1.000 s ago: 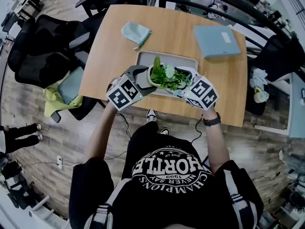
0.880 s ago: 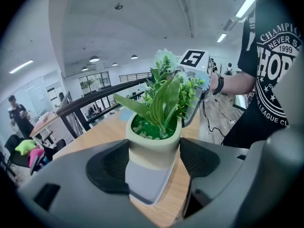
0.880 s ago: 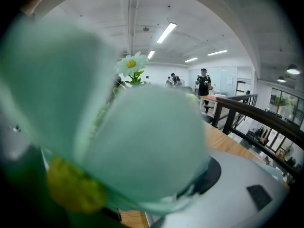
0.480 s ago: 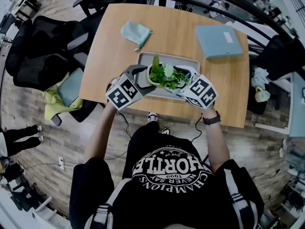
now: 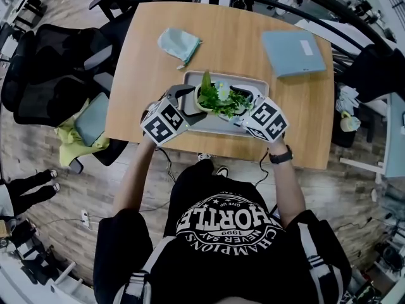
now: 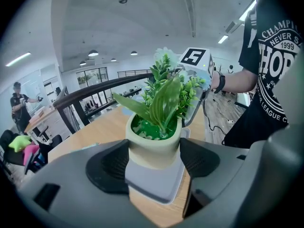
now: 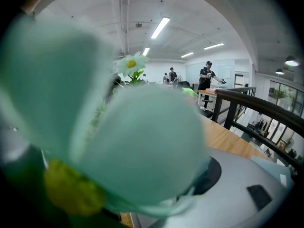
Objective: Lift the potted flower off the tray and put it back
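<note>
Potted flower (image 6: 154,148) at the tray (image 5: 256,81).
I'm clamping the left gripper's (image 5: 190,101) fingers (image 6: 107,167) on it; petals (image 7: 118,127) are blocking the right gripper's (image 5: 245,106) view, grip unreadable.

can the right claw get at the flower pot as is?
Probably not cleanly. The left claw has its jaws against both sides of the flower pot, and flower petals crowd right against the right claw, filling its view.

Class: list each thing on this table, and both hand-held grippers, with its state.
Potted flower: upright, over the tray.
Left hand-held gripper: shut on the potted flower.
Right hand-held gripper: view blocked by the flower, unclear.
Tray: flat on table.
Cloth: crumpled.
Folder: closed, flat.
</note>
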`<action>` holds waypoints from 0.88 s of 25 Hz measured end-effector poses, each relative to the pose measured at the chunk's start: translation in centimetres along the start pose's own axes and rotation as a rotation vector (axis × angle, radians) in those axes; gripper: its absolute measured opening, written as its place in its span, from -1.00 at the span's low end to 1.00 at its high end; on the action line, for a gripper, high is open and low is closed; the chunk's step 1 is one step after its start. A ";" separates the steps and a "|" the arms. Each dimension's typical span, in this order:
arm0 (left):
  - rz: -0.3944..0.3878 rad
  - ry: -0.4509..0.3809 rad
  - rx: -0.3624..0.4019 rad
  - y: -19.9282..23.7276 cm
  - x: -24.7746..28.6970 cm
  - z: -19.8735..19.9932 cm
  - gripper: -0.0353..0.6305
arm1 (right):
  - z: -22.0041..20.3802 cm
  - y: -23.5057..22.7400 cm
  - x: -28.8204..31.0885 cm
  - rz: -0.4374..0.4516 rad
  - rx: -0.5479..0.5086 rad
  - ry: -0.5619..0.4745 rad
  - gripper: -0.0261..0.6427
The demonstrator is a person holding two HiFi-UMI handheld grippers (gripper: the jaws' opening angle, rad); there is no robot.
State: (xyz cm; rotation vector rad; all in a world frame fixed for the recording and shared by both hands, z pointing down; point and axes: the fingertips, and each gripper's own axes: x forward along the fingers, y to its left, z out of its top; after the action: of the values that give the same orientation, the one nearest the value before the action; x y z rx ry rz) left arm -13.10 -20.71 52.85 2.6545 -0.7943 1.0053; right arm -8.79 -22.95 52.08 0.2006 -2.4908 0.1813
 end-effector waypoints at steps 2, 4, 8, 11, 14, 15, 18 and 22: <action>-0.007 0.004 0.003 0.7 0.4 -0.4 0.16 | -0.1 -0.6 0.6 -0.004 0.008 0.002 0.22; -0.015 0.007 0.004 1.4 0.7 -0.7 0.16 | -0.2 -1.1 1.3 -0.009 0.013 0.002 0.22; -0.022 0.009 0.003 2.7 1.5 -1.3 0.16 | -0.4 -2.2 2.4 -0.015 0.017 0.005 0.22; -0.022 0.014 0.007 3.4 2.2 -1.8 0.16 | -0.7 -2.9 3.1 -0.020 0.015 0.007 0.23; -0.018 0.018 0.012 4.0 2.6 -2.1 0.16 | -0.9 -3.5 3.7 -0.023 0.015 0.006 0.23; -0.017 0.019 0.013 4.3 2.8 -2.3 0.16 | -0.9 -3.7 3.9 -0.025 0.013 0.005 0.23; -0.012 0.024 0.014 4.9 3.2 -2.7 0.16 | -1.1 -4.2 4.6 -0.026 0.007 0.010 0.23; -0.009 0.032 0.022 5.1 3.8 -3.2 0.16 | -1.7 -4.5 5.1 -0.019 0.016 0.020 0.23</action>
State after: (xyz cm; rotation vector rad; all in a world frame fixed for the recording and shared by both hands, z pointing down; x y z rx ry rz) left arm -15.29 -25.45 57.70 2.6507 -0.7682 1.0569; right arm -11.02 -27.58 56.91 0.2284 -2.4676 0.1947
